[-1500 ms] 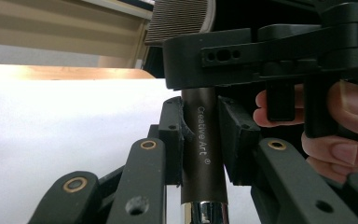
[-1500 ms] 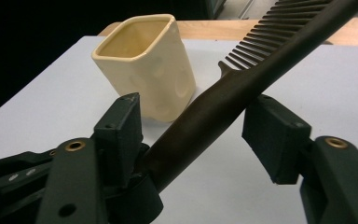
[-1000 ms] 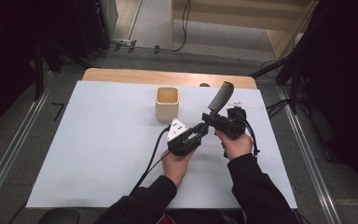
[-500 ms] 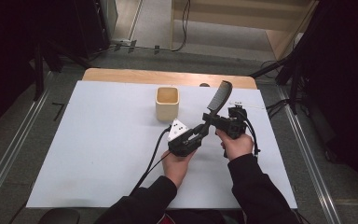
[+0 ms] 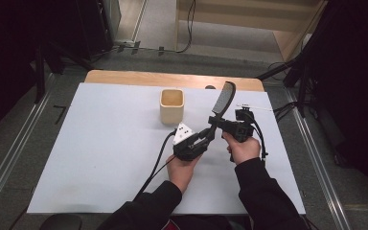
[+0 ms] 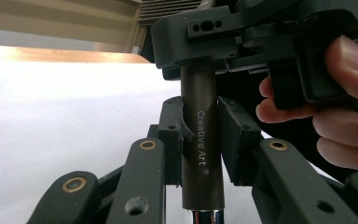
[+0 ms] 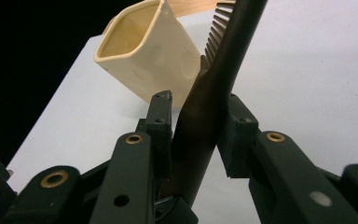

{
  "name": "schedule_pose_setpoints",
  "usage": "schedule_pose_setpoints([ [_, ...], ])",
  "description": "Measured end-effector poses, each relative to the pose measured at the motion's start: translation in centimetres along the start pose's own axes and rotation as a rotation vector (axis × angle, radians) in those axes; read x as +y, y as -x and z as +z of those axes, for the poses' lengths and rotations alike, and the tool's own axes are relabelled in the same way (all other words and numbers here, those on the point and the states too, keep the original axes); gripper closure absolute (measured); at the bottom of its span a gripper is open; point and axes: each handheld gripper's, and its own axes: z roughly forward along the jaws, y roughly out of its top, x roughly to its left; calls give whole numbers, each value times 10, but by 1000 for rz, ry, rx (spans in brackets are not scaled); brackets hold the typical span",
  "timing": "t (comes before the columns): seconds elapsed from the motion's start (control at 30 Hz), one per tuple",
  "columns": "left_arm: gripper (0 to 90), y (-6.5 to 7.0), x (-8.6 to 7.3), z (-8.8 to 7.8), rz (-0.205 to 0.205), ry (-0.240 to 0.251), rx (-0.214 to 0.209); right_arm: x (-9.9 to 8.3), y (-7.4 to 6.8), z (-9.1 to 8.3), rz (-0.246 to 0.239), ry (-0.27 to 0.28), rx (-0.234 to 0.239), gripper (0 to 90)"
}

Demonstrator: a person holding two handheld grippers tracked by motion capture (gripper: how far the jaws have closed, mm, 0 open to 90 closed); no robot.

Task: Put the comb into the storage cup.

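You have the dark hairbrush (image 5: pixel 220 108) pinched by its handle in both grippers, above the desk (image 5: pixel 100 143) toward its far right corner. Your left gripper (image 6: pixel 200 135) is clenched on the handle's lettered end; your right gripper (image 7: pixel 200 135) has just been closing and now grasps the handle too. The cream cup (image 5: pixel 171 105) stands just to their left, near the far edge.

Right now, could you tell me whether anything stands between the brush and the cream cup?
Nothing visible does: the brush, gripped by both grippers, rises beside the cream cup, with bare white table between them.
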Motion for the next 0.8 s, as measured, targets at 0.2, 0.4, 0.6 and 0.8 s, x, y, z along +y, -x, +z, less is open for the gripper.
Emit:
schedule_pose_setpoints([
  [0.2, 716, 0, 0, 0, 4, -9, -5, 0, 0, 0, 5, -14, 5, 680],
  [0.4, 709, 0, 0, 0, 8, -14, -10, 0, -2, 0, 1, -19, 7, 689],
  [0.6, 626, -2, 2, -3, -6, -12, -7, 0, -5, -1, -27, -17, -8, 697],
  [0.8, 576, -4, 5, -6, -8, -27, -6, -1, -4, 0, -42, -20, -34, 698],
])
